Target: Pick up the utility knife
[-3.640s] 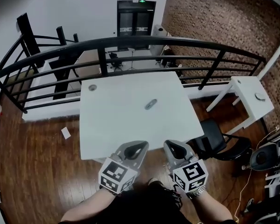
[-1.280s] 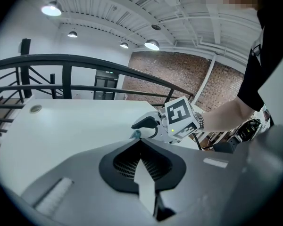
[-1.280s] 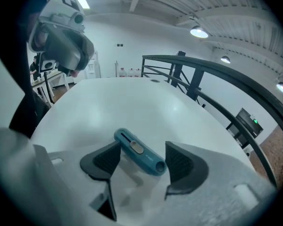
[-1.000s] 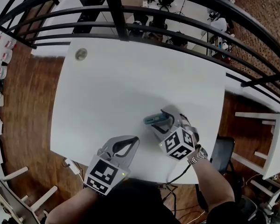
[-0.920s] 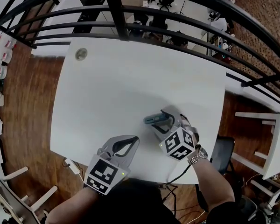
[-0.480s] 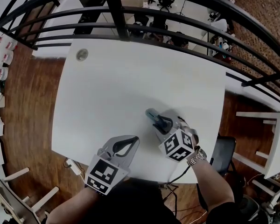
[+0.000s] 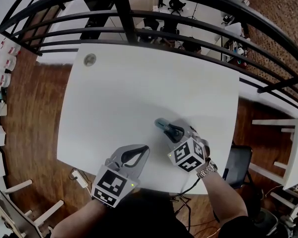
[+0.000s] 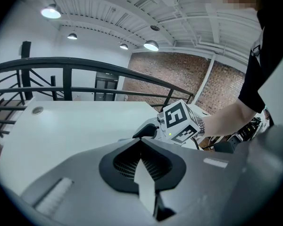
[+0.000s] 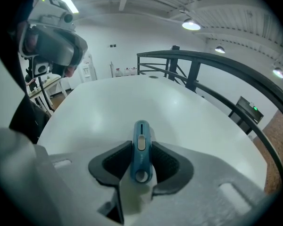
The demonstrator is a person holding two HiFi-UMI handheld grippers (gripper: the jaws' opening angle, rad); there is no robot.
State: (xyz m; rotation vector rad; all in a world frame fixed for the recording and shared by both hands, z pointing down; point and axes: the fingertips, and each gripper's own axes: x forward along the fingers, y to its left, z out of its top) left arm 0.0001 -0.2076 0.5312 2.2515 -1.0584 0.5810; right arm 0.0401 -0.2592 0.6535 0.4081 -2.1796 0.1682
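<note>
Head view, left: my left claw (image 7: 137, 151) hovers over the near edge of the table (image 7: 139, 78), jaws pressed together on nothing
Left gripper view: tips meet, no object between them
Knife: the teal knife (image 9: 141, 149) sits right of centre on the table, between my right jaws
Right claw: my right claw (image 7: 172, 131) is closing on the knife, pads against its sides, its body running along the jaws
Changed: a second ago these jaws stood wide and the knife lay crosswise before them
Meaning: grip looks nearly set; lifting comes next, I judge
</note>
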